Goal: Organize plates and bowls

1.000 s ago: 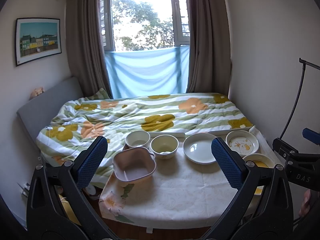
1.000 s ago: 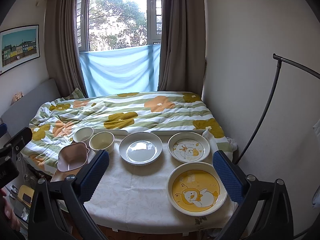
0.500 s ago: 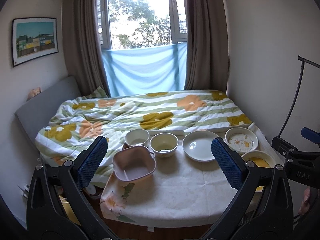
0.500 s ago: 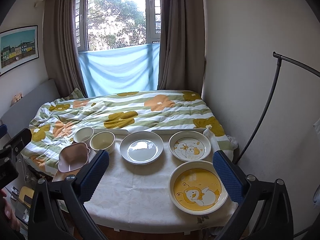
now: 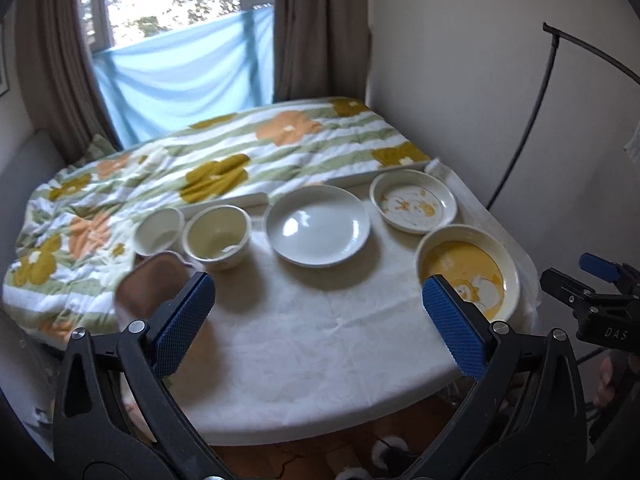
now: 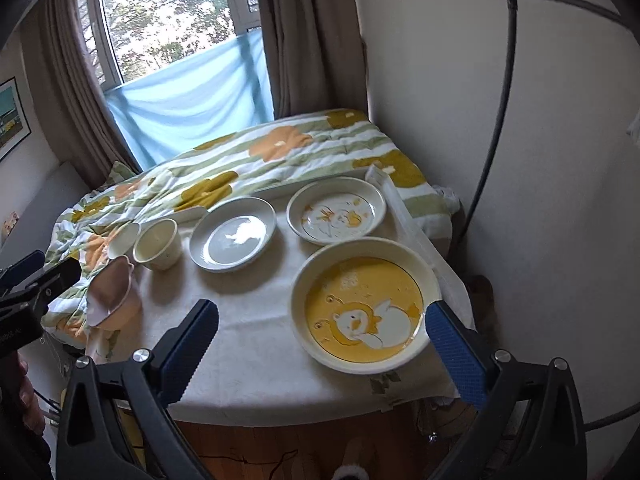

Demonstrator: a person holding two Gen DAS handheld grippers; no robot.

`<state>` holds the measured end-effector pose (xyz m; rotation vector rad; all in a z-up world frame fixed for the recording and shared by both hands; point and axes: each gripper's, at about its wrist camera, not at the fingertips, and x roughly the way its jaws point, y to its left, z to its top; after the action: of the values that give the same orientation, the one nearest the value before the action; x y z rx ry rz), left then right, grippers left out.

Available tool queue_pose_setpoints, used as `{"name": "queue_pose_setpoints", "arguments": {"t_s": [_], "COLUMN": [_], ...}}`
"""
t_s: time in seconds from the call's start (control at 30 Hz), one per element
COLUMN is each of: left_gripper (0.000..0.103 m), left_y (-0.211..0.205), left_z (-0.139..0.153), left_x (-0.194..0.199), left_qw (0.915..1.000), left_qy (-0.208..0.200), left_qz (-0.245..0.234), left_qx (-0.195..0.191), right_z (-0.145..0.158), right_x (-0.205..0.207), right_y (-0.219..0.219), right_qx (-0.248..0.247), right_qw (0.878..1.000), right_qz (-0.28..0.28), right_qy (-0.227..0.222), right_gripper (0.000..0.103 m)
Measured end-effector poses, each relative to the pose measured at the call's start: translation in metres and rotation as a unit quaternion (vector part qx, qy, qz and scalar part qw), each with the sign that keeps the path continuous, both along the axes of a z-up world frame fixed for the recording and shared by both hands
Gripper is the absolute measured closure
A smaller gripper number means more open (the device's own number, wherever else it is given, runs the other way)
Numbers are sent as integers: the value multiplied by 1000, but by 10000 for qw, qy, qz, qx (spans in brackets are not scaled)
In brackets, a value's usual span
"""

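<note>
Both grippers are held wide open and empty above the near edge of a cloth-covered table (image 5: 304, 364). Ahead of the left gripper (image 5: 318, 320), from left to right, are seen a pink bowl (image 5: 150, 286), two cream bowls (image 5: 218, 236), a white plate (image 5: 318, 224) and a duck plate (image 5: 414, 206). Just ahead of the right gripper (image 6: 320, 340) lies a yellow bear plate (image 6: 362, 304). A flowered quilt (image 6: 256, 160) is spread beyond the table.

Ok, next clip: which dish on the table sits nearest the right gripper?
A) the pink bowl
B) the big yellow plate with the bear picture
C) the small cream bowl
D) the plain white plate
B. In the right wrist view the yellow bear plate lies just ahead of the open right gripper, its rim beside the right-hand fingertip; the plain white plate and pink bowl sit farther off.
</note>
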<state>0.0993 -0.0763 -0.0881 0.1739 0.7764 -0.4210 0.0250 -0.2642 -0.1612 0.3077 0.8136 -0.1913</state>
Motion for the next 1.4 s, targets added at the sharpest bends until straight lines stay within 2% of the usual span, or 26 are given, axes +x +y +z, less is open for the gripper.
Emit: {"name": "queue_pose_setpoints", "arguments": {"t_s": [0.17, 0.33, 0.43, 0.5, 0.63, 0.73, 0.8, 0.9, 1.03, 1.23, 1.4], "left_gripper": [0, 2, 14, 27, 40, 54, 67, 79, 84, 84, 84], "left_y": [-57, -109, -134, -147, -163, -167, -170, -172, -174, -176, -178], "left_z": [-54, -109, -138, -154, -179, -190, -196, -202, -206, -209, -205], "left_x": [37, 66, 79, 86, 98, 104, 107, 112, 117, 120, 113], "left_qw": [9952, 9854, 9777, 9721, 9647, 9611, 9592, 9550, 9519, 9522, 9556], "left_qy": [770, 1403, 1724, 1939, 2213, 2363, 2436, 2575, 2693, 2657, 2542], "left_qz": [-596, -956, -1167, -1265, -1337, -1327, -1322, -1365, -1385, -1411, -1378], "left_qx": [27, 113, 291, 375, 489, 529, 558, 550, 476, 525, 562], "right_z": [-50, -102, -125, -135, -147, -152, -154, -155, -158, -162, -159], "right_x": [6, 22, 32, 39, 51, 59, 62, 65, 65, 69, 70], "right_y": [-57, -97, -113, -120, -130, -137, -140, -143, -147, -147, -146], "right_qx": [764, 1256, 1493, 1602, 1689, 1717, 1702, 1626, 1619, 1666, 1603], "right_qw": [9965, 9894, 9846, 9821, 9800, 9793, 9798, 9808, 9805, 9788, 9795], "right_qz": [-5, -25, 4, 26, 124, 219, 278, 313, 314, 375, 477], "right_qy": [327, 724, 911, 993, 1046, 1053, 1014, 1033, 1069, 1128, 1124], "right_gripper": [1, 23, 37, 43, 57, 69, 70, 77, 90, 91, 91]}}
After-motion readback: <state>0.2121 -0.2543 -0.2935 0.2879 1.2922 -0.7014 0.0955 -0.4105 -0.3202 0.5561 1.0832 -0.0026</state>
